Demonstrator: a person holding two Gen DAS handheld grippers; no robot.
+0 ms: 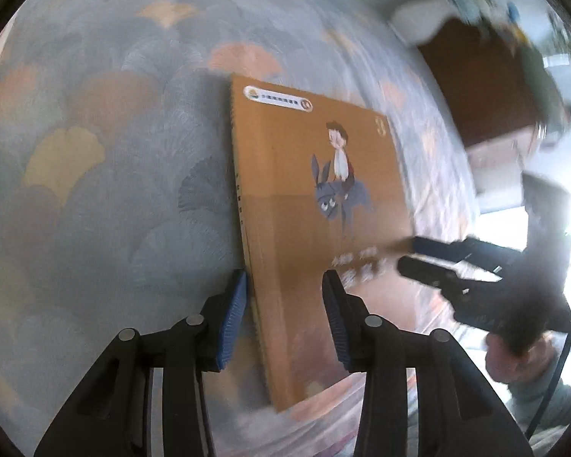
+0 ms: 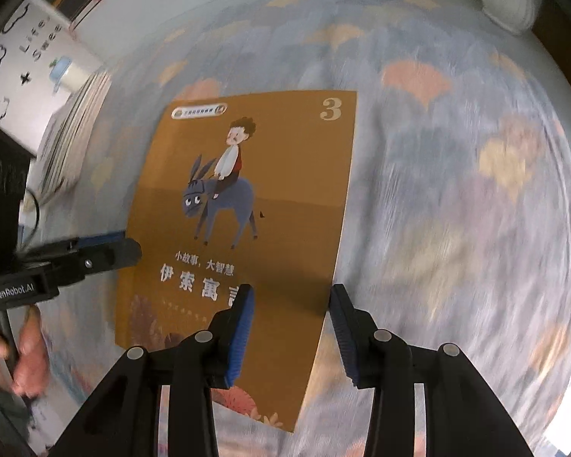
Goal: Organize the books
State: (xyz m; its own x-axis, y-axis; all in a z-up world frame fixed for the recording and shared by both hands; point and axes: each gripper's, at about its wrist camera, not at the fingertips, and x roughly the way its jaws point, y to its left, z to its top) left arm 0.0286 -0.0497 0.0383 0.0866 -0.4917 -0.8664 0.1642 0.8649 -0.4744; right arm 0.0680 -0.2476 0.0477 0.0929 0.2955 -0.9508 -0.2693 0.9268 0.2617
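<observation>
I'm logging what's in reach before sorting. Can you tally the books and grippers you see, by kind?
Orange book lying flat on the cloth: 1
Row of books at the far left, too blurred to count singly: 1
Grippers, left gripper and right gripper: 2
Total: 4

one orange book (image 2: 247,205), two grippers: left gripper (image 1: 284,285), right gripper (image 2: 291,301).
</observation>
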